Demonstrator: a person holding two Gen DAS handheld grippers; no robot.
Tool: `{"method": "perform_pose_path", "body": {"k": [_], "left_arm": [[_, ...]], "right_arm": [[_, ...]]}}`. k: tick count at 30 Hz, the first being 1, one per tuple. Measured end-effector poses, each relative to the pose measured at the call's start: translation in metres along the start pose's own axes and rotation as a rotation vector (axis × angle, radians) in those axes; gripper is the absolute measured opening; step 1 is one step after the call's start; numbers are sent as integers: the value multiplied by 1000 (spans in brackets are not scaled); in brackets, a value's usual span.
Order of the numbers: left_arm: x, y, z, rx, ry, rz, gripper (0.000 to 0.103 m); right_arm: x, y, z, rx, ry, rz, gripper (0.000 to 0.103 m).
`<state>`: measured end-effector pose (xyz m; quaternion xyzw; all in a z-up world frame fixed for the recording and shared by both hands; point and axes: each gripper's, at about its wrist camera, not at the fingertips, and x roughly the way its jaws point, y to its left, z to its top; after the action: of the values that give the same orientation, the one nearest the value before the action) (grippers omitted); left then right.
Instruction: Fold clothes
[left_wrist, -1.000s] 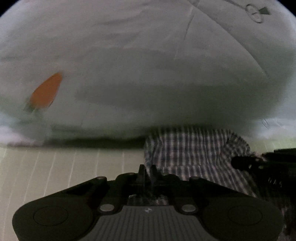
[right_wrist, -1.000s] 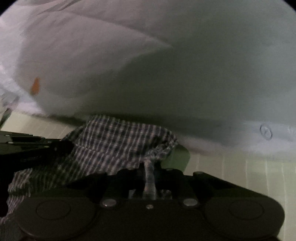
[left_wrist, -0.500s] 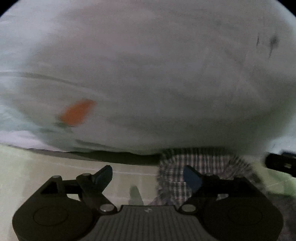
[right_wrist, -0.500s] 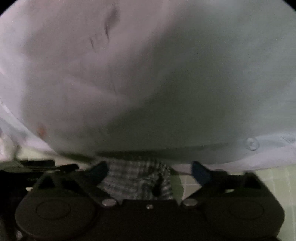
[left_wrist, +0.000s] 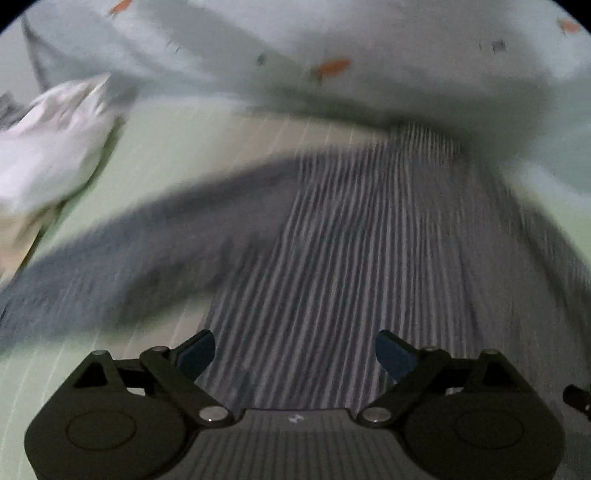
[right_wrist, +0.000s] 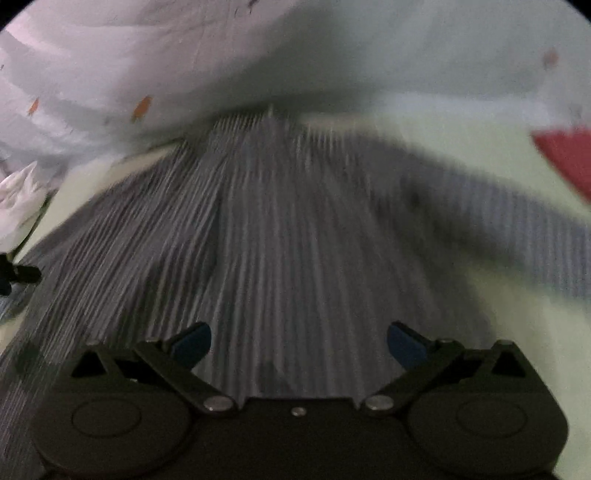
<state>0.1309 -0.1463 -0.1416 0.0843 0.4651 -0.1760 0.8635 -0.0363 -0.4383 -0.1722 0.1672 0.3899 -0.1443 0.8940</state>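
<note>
A grey-and-white checked shirt (left_wrist: 351, 240) lies spread flat on the pale green sheet (left_wrist: 166, 147), blurred by motion. One sleeve (left_wrist: 129, 258) trails out to the left in the left wrist view. The other sleeve (right_wrist: 498, 221) runs off to the right in the right wrist view, where the shirt's body (right_wrist: 277, 240) fills the middle. My left gripper (left_wrist: 295, 350) hovers over the shirt, its jaws opening wide with nothing between them. My right gripper (right_wrist: 298, 343) stands open above the same cloth, holding nothing.
A pale quilt with orange marks (left_wrist: 369, 44) bulges over the far end of the shirt and shows again as the quilt (right_wrist: 184, 55). A crumpled white cloth (left_wrist: 48, 147) lies at the left. A red item (right_wrist: 565, 158) sits at the right edge.
Both grippers let go of the bunched checked cloth, opened wide and pulled back from the quilt. The shirt now lies stretched out beneath them.
</note>
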Motion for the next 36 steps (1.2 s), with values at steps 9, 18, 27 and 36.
{"method": "perform_pose_path", "body": {"k": [9,18,27,36], "left_arm": [[-83,43,-76,-186,-23,44,96],[-112,91,-96,-314,-102,77,98],[-106,182,-78,-370,-91,109,98],[-59,284,-40,-457,-48,128,98]], "right_arm": [[-38,28,-82,-247,61,-32,103],[-48,34,-106,-168,-59,-88,103],[-41,55,-122,-20,-206,-251,103],[-37,72,-128,80,-245,-367,103]]}}
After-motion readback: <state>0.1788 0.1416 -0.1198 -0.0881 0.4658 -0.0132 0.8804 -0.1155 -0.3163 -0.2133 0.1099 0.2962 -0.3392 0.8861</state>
